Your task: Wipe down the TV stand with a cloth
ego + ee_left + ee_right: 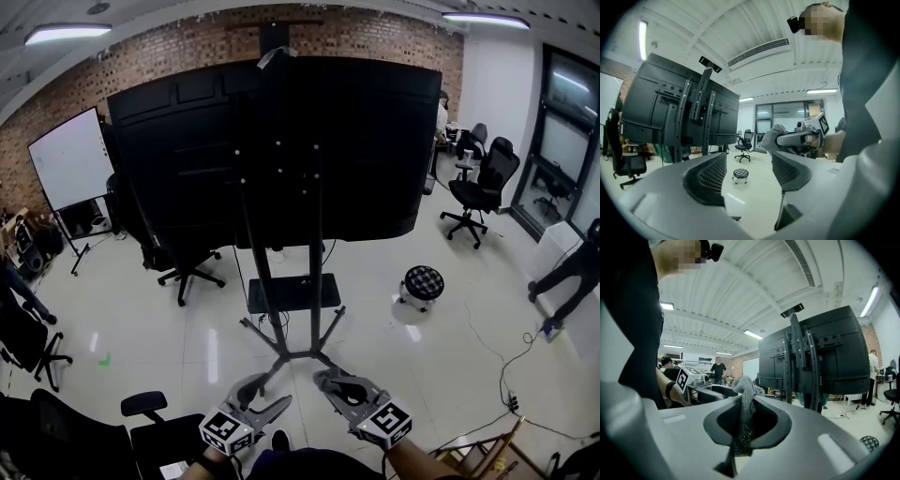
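One cloth (746,386) pinched in right tool (746,404); TV stand (292,294) ahead, apart.

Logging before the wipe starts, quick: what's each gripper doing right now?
Left gripper: open, nothing between its jaws.
Right gripper: closed on a grey cloth.

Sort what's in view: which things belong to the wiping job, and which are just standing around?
Job: TV stand; cloth, clamped in right claw; left claw, open and empty.
Just around: whiteboard; checked stool; office chair.
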The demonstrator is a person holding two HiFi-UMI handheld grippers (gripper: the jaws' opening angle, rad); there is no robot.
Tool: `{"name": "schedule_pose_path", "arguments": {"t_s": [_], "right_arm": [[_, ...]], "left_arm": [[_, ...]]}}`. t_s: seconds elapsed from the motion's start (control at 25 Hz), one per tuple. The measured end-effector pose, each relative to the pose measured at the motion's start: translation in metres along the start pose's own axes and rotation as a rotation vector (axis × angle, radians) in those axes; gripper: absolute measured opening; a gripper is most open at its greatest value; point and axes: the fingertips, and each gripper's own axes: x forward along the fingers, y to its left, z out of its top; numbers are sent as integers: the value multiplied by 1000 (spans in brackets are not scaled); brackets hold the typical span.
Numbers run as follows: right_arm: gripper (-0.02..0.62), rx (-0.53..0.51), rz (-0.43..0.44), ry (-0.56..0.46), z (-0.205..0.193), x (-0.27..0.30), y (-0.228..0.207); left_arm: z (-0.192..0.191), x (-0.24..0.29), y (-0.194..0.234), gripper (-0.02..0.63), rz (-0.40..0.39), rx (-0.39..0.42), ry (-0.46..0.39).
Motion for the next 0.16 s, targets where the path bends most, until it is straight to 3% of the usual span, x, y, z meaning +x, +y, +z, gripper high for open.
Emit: {"name": "schedule_pose_path", "arguments": {"t_s": [0.16], "right_arm": [[23,-20,4,11,-2,1,9]], "left_arm": [[-3,-7,-1,328,2,10,-25]]}}
